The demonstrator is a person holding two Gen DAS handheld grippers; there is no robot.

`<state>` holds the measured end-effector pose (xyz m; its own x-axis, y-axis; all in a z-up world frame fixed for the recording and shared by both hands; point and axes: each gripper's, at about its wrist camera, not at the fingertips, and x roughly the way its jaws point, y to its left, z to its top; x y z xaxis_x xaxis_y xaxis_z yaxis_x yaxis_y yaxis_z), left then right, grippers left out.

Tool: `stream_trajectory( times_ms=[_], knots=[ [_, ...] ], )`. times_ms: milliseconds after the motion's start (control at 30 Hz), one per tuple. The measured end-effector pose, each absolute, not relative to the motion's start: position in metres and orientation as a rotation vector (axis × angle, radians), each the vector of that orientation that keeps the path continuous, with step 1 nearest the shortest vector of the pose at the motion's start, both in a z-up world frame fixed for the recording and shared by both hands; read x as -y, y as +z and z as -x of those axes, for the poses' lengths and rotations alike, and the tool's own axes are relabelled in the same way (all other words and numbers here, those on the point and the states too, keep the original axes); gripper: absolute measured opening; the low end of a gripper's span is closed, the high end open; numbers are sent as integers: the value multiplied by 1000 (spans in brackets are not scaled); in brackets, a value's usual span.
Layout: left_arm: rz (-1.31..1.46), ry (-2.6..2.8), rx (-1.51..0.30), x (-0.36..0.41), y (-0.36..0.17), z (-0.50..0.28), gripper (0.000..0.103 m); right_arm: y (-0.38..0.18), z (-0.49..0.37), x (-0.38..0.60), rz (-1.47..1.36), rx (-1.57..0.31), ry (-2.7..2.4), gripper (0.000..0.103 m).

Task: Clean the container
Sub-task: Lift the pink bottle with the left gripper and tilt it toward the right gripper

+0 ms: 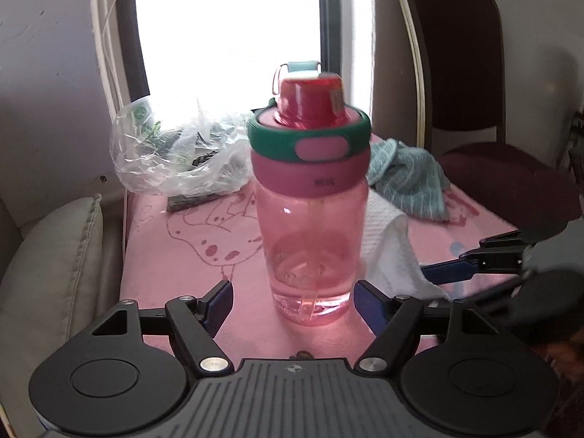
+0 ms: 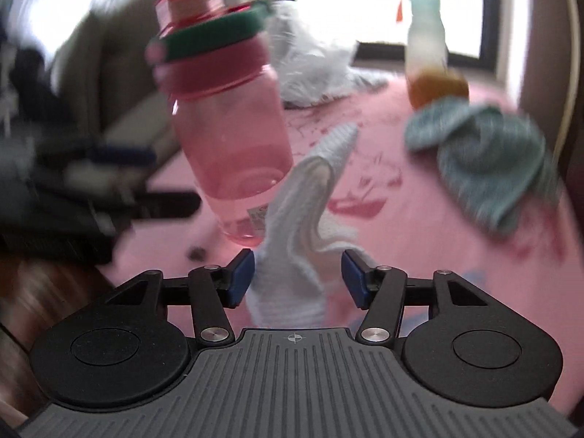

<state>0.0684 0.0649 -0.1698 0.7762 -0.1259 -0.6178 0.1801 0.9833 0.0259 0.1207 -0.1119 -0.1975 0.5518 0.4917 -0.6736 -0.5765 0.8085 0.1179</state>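
On pink table (image 1: 175, 255) | left gripper (image 1: 294, 304) open, flanking bottle (image 1: 310, 226) | right gripper (image 2: 297, 277) open around white cloth (image 2: 292, 284), seemingly untouched

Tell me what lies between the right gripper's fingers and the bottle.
In the right wrist view, a white cloth rises from between the open right gripper toward the bottle.

Pink bottle (image 1: 310, 219) upright (lid on), white cloth (image 2: 303, 211) beside.

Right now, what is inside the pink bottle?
The pink bottle holds a shallow layer of clear liquid at the bottom; a straw-like stem shows faintly. The green-ringed lid hides the neck.
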Motion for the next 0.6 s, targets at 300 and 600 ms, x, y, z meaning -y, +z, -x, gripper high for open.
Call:
stream_trajectory(
  times_ms=[300,600],
  knots=[
    [-111,-196,-610,-58,-153,-80,73,-205,-99,91,382,-548,644,6],
    [-146,-208,-581,-45,-145,-98,68,-153,-76,94,258,-428,862,7]
  ],
)
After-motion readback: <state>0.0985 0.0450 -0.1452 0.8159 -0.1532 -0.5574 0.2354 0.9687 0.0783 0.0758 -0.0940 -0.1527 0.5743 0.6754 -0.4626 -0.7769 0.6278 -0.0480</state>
